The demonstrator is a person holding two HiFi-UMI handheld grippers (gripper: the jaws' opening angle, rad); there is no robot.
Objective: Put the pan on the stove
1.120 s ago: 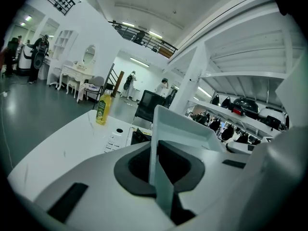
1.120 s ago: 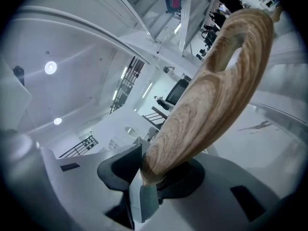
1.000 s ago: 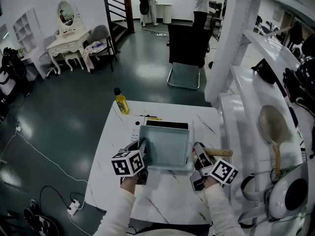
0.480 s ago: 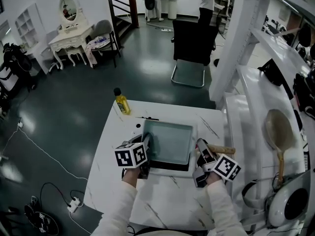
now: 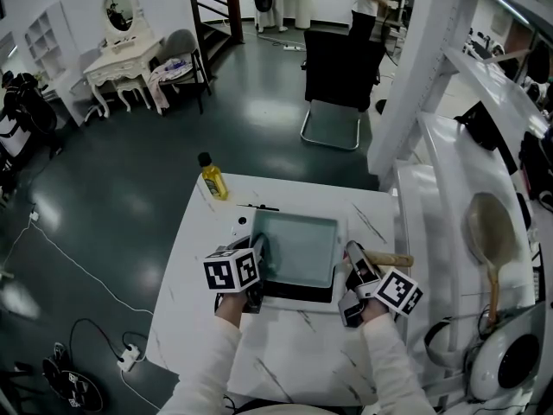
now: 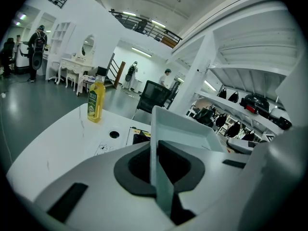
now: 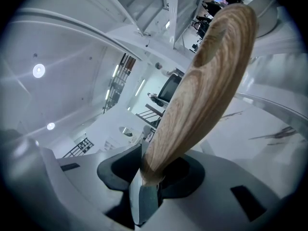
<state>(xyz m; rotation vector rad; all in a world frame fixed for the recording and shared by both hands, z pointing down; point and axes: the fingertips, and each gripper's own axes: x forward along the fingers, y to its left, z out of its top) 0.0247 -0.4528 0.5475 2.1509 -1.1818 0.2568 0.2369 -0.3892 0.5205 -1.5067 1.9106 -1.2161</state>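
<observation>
No readable text anywhere — yellow bottle label (image 6: 96, 101) too blurred

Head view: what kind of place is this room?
Probably a big studio or showroom: a white dressing table, a black chair and a staircase share one wide dark floor.

We see a grey-green pan (image 5: 295, 247) with a brown wood-grain handle (image 5: 393, 261), a black stove (image 5: 298, 295) beneath the pan, a yellow bottle (image 5: 212, 178) beyond it, and a white, grey-veined table (image 5: 294, 353).

Dark glossy floor (image 5: 121, 201), white dresser (image 5: 123, 66) (mirror-topped)
</observation>
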